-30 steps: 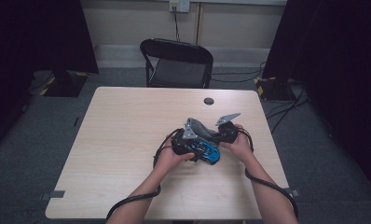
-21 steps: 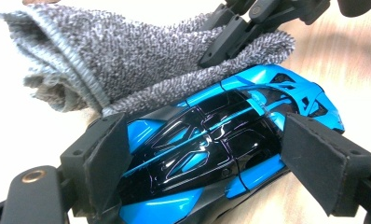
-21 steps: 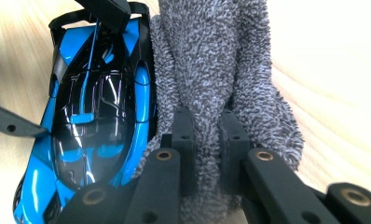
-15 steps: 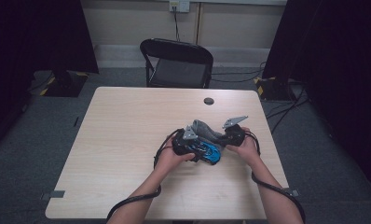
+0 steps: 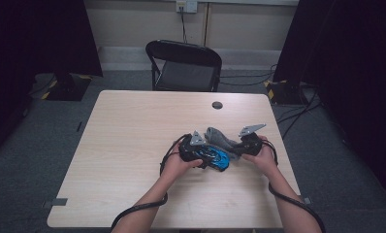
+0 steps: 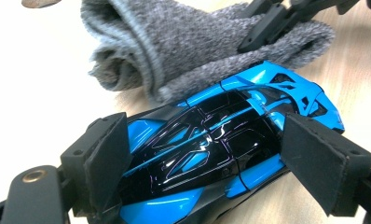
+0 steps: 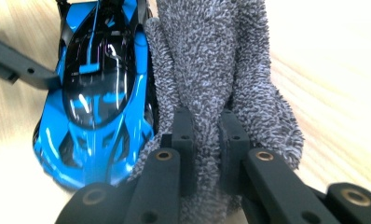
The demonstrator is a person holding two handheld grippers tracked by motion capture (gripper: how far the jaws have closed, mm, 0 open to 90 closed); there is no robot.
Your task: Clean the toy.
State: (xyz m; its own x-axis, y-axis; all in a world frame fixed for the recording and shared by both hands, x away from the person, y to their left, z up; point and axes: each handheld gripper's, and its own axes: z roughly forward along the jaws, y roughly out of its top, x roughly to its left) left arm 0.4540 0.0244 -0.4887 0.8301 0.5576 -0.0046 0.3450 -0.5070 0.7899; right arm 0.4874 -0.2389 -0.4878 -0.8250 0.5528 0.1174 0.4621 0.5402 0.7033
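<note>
Left tool [image 6: 207, 163]: its jaws are sitting wide apart, straddling the blue and black toy car [image 6: 221, 154]. The left pad is looking pressed against the car's side; the right pad is sitting right at the other side, and I can't tell if it's actually touching. So spread around the car, not clearly clamping it.

Right tool [image 7: 207, 140]: jaws are nearly closed and pinching a fold of the grey fuzzy sock [image 7: 221, 70] between them. The fabric is bunching up between the pads.

Toy car: lying on the wooden surface [image 5: 133, 145], towards its near right part, between the two hands in the high view. It's touching the sock along one long side.

Sock: lying just on the far side of the car, crumpled and folded over on itself, one end rolled up.

Hands: the left hand [image 5: 176, 162] and right hand [image 5: 264, 158] are each gripping a tool, close together, cables trailing off the near edge.

Hard to make out: in the high view, car and sock are tiny and half covered by the tools. The car's near end is being cut off at the bottom of the left gripper view. The wheels aren't really visible.

Background: a black folding chair [image 5: 184, 65] is standing beyond the far edge.
</note>
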